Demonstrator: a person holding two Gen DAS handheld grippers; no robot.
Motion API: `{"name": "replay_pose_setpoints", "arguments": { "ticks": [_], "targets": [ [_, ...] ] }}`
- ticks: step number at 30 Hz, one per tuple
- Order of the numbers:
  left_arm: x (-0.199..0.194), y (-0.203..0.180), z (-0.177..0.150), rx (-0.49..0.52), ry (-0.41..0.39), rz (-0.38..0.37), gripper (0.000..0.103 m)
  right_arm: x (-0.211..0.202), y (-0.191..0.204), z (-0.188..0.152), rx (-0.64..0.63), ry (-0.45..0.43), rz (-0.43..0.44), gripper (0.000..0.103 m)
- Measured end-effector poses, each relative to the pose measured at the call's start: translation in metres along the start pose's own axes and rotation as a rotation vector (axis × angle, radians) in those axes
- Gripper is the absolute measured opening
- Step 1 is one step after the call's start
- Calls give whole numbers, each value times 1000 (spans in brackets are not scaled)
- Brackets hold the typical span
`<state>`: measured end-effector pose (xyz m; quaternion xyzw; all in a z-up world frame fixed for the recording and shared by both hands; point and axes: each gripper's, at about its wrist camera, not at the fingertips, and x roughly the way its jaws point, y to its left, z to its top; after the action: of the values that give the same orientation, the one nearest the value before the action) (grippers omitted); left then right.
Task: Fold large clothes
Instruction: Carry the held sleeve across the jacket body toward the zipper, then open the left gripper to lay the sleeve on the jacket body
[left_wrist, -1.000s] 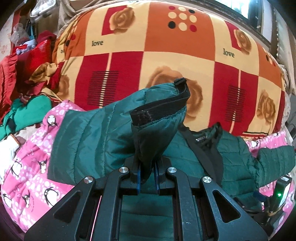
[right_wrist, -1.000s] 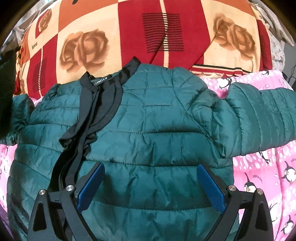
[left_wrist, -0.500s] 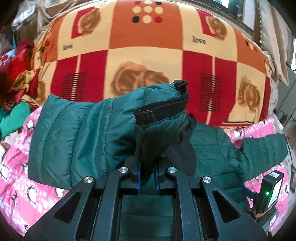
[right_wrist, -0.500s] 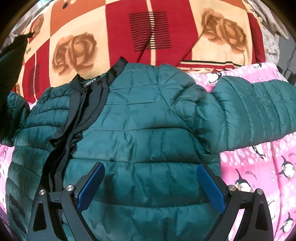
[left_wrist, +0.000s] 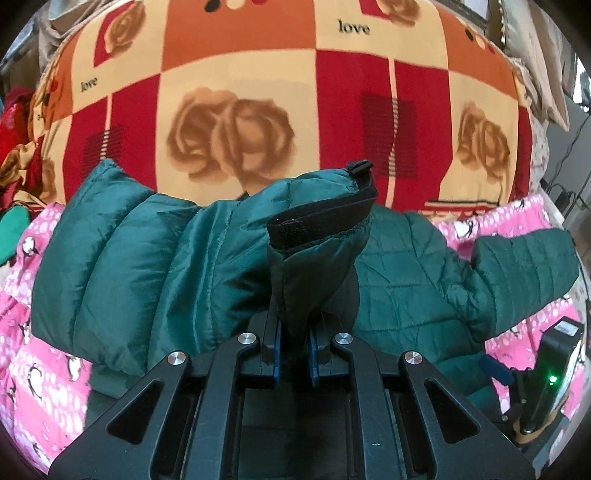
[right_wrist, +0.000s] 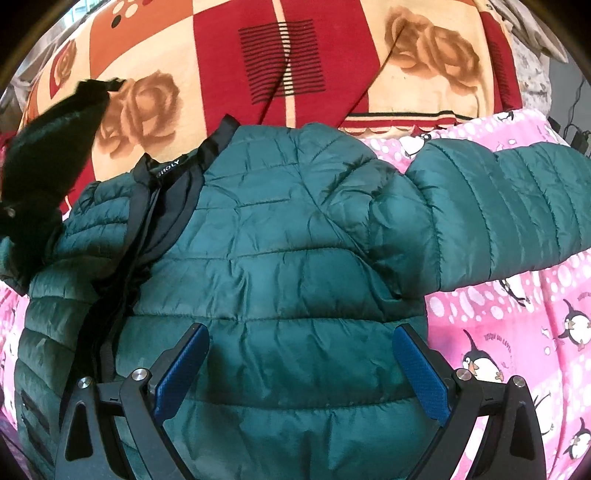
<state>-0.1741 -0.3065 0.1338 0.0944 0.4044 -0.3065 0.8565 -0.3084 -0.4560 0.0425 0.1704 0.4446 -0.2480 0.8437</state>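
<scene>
**Left claw lifting a sleeve cuff over a green quilted jacket**

Your left claw (left_wrist: 294, 350) is pressed together on the cuff end of one sleeve (left_wrist: 317, 254) of the green jacket (right_wrist: 280, 266); the fabric stands up between its blue pads (left_wrist: 277, 347), and the black cuff band (left_wrist: 321, 218) sits above them. The rest of that sleeve trails away to the left of the view, raised off the bedding. In the right wrist view the same lifted cuff appears as a dark shape at the upper left.

Your right claw (right_wrist: 301, 369) is spread wide, its blue pads (right_wrist: 421, 376) over the lower chest of the jacket, with nothing pinched between them.

The jacket lies front-up on a pink penguin-print sheet (right_wrist: 517, 332), its black collar (right_wrist: 177, 177) toward a red, orange and cream rose-patterned blanket (left_wrist: 258, 110). The other sleeve (right_wrist: 498, 210) stretches out flat to the right, across the pink sheet.
</scene>
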Motion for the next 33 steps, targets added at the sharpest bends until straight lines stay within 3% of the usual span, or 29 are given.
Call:
{"name": "replay_pose_setpoints", "arguments": {
  "ticks": [15,19,22,24,26,30,33],
  "targets": [
    [49,-41,-20,29,100,-31,10,-1,-14,-8,19,21,6,99],
    [56,-40,-22,17,121,-69,10,-1,-12,-9,12,25,2,99],
    [54,-33,-22,-6,143,-136,23,-1,-11,-9,11,29,1,99],
    [51,-24,-21,-52,174,-215,48,-2,-10,-10,8,33,1,99],
    [42,-16,-19,-98,184,-277,59,-4,-9,-10,5,38,4,99],
    [11,6,-10,-99,138,-282,60,-10,-9,-11,13,46,28,99],
    [-15,35,-3,-91,84,-217,60,-17,-6,-6,23,39,73,99]
  ]
}}
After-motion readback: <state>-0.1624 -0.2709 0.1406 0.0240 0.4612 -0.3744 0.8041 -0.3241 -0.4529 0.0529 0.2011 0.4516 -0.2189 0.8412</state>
